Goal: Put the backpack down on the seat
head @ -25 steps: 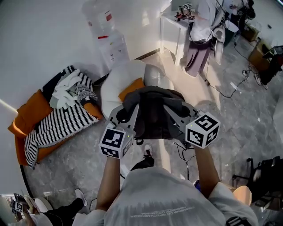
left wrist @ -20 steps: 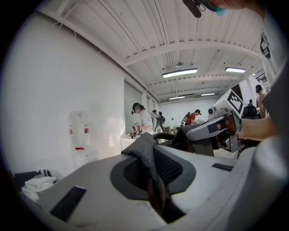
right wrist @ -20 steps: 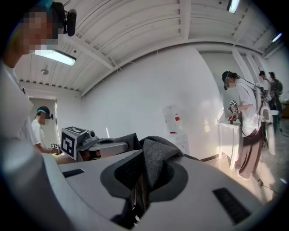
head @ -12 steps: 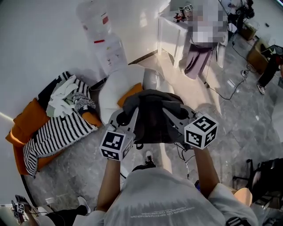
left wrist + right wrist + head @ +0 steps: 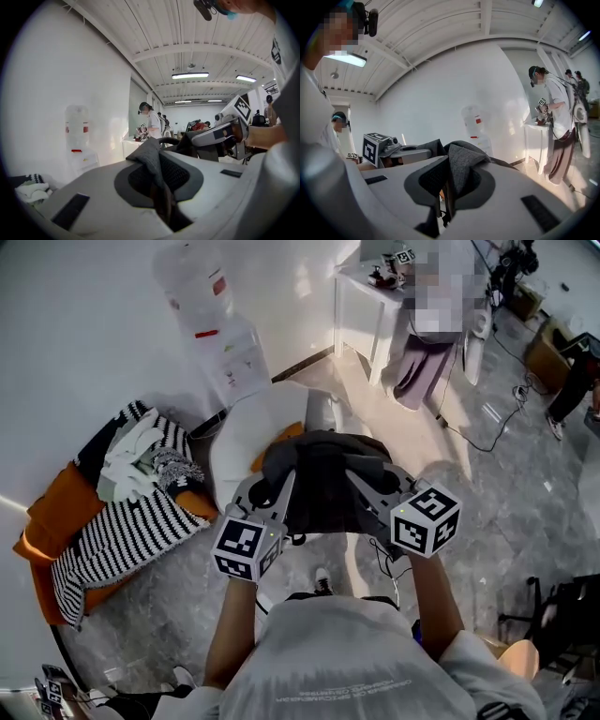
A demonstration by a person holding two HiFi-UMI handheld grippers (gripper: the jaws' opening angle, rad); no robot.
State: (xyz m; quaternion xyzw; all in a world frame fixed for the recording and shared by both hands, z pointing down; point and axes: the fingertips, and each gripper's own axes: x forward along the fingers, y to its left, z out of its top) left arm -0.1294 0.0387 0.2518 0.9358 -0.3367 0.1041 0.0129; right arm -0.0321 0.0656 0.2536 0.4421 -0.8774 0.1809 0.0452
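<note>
Grey left gripper (image 5: 277, 486) and right gripper (image 5: 362, 480) bear black-and-white cubes (image 5: 246, 547); T-shirt (image 5: 347, 667) is white.

It was an open lab hall: ceiling strip lights (image 5: 190, 75), a water dispenser (image 5: 211, 324), a marbled floor (image 5: 525, 493), and another person (image 5: 557, 117) working at a white table (image 5: 361, 292) with marker cubes (image 5: 401, 255).

the dark grey backpack (image 5: 323, 486) hangs in the air, upright, its top bunched into folds pinched at the left and right, just on the near side of the white rounded seat (image 5: 246, 427), which stands a little to the far left with an orange cushion (image 5: 266, 452) on it.
</note>
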